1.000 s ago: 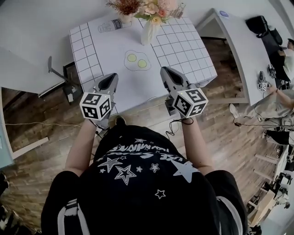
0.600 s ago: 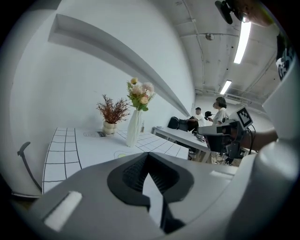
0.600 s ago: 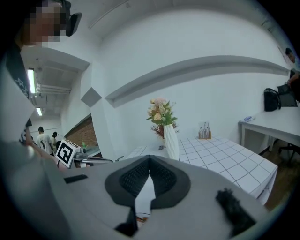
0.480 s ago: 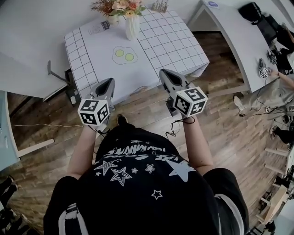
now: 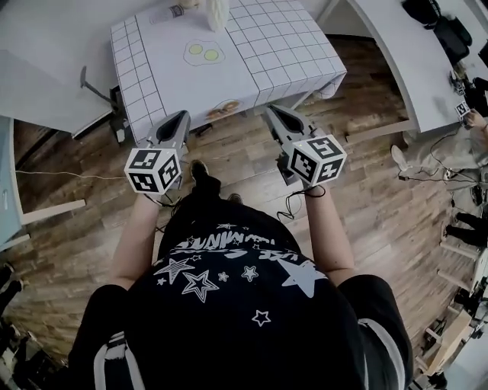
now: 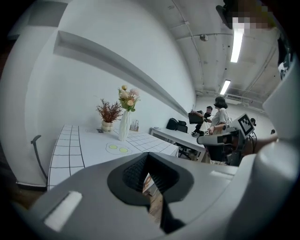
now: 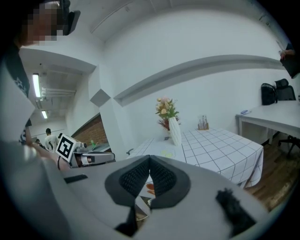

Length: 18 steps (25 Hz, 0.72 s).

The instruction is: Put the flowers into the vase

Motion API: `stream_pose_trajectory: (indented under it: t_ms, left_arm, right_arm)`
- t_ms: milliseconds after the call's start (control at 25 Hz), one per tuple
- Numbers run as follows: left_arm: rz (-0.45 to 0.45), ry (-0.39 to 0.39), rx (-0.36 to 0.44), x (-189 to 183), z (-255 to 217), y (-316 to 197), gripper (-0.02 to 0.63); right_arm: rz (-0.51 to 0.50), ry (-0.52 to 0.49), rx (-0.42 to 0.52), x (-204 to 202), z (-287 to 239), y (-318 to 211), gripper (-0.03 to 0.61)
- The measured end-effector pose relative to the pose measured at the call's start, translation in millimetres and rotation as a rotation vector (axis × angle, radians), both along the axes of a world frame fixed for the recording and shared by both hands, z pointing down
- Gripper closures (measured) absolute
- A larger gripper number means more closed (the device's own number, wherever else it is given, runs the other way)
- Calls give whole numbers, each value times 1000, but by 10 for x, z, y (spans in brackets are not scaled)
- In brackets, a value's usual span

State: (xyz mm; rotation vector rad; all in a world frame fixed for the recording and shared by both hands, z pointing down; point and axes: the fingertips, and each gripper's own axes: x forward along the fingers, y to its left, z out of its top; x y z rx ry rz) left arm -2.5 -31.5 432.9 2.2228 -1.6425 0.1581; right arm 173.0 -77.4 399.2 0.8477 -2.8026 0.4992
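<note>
Backing away from the table [image 5: 293, 57]: pushing it up toward the top edge of the head view compared with a moment ago, cropping the vase [image 5: 217, 11] at the very top and filling the middle with floorboards. Holding the left gripper [image 5: 181, 116] at middle left and the right gripper [image 5: 273, 111] at middle right, both out over the floor and apart from the cloth's near edge. Keeping both pairs of jaws pressed together, pads meeting, gripping nothing in either gripper view. Finding the vase, in the left gripper view, upright at the table's far end, left of centre, already carrying the flowers [image 6: 127, 97] in its mouth. Noting a small pot [image 6: 107, 126] of dried reddish stems just beside it on the left. Seeing no loose stems on the cloth. Judging the task as done, and this as stepping clear.
</note>
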Motion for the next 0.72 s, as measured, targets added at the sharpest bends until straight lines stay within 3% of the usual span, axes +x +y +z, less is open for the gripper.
stream_pose_trajectory:
  t_ms: [320,720]
  left_arm:
    - [-149,12,-18,-119,-50,790,606]
    - [-122,-19,31,-198,-264,911,606]
  right_arm:
    - [-74,-41,-45,-78,172,505,566]
    - [-73,-63,-28,-333,119,671,566]
